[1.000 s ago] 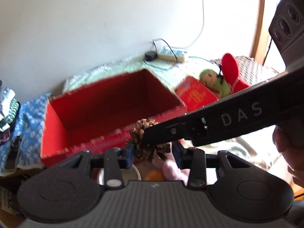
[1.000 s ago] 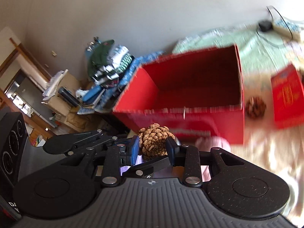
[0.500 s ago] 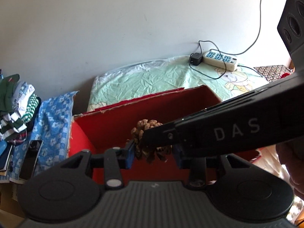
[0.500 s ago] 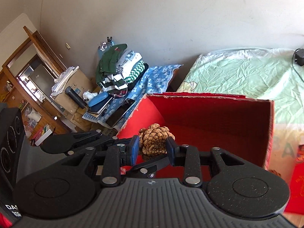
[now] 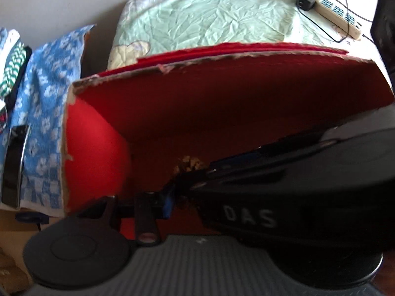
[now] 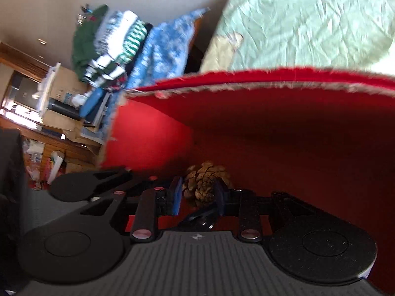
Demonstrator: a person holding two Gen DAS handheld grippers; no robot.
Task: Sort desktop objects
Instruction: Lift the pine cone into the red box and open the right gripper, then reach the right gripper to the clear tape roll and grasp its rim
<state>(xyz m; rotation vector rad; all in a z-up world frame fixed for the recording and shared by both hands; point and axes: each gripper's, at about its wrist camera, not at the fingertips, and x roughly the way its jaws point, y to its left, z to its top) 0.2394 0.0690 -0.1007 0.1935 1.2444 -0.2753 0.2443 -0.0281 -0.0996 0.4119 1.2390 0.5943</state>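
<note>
A large open red box fills both views; its torn far rim also shows in the right wrist view. My right gripper is shut on a brown pine cone and holds it inside the box, low over the red floor. My left gripper is also down in the box, shut on a second pine cone. The right gripper's black body, marked DAS, crosses in front and hides most of that cone and the left gripper's right finger.
A wrinkled green sheet lies behind the box, with a power strip at the far right. A blue flowered cloth with a dark phone lies to the left. Folded clothes are stacked further left.
Both grippers have dropped forward and down into the red box, each still gripping its pine cone. The box now fills the views and its walls rise around the cones.
</note>
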